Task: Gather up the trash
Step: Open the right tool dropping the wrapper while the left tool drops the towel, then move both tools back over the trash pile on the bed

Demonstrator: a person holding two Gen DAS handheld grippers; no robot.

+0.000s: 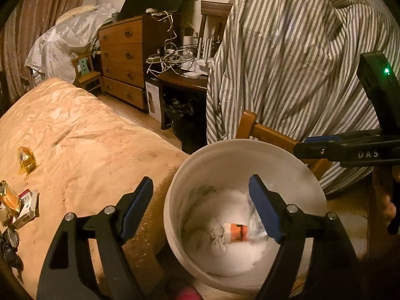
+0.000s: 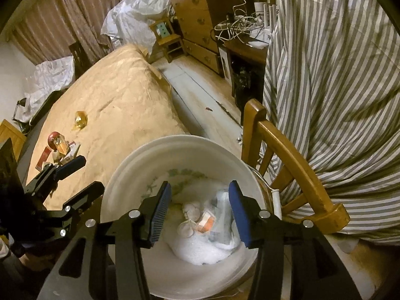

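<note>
Right tool hangs over the white bucket, fingers spread wide, nothing between them. Left tool is also spread wide and empty; one finger sits over the bucket mouth, the other outside the rim on the bed side.

Bucket contents: crumpled white tissue, an orange-and-white wrapper and clear plastic packaging, all lying at the bottom on a white layer. Green leaf print on the inner wall.

Bucket stands just beside the bed, touching or nearly touching its edge; cannot tell which. A wooden chair is right behind the bucket, with a grey-and-white striped shirt draped over it.

Trash on the bed, tan cover:
- yellow cellophane wrapper lying alone, well apart from the bucket
- cluster at the bed's near-left edge: red-and-white small box, gold wrapper, dark crumpled bits below
- the right wrist view shows a red round item in that cluster, too small to identify

Far side: wooden dresser, a low dark counter carrying tangled white cables, brown curtain behind.
</note>
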